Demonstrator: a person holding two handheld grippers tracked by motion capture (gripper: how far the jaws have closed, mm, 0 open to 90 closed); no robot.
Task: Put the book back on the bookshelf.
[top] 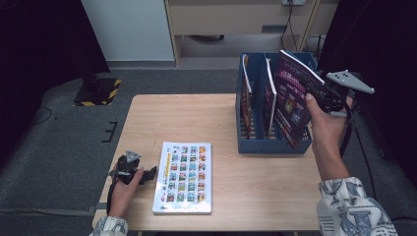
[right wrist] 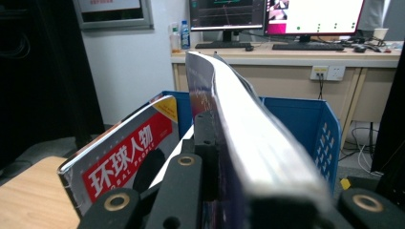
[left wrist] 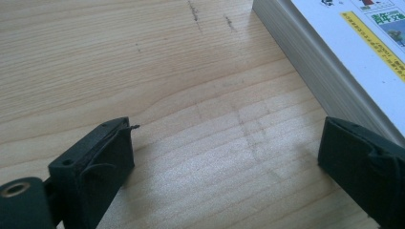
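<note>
My right gripper is shut on a purple magazine, holding it tilted over the right end of the blue file rack. Seen edge-on in the right gripper view, the purple magazine rises between my jaws. Two other magazines stand in the rack; one has a red cover. My left gripper rests on the wooden table, open, just left of a white book with a grid of small pictures. In the left gripper view bare wood lies between the fingers, and the white book is at the upper right.
The blue rack stands at the table's back right corner. Grey floor surrounds the table, with a yellow-and-black striped base at the far left. A desk with monitors stands beyond the rack in the right gripper view.
</note>
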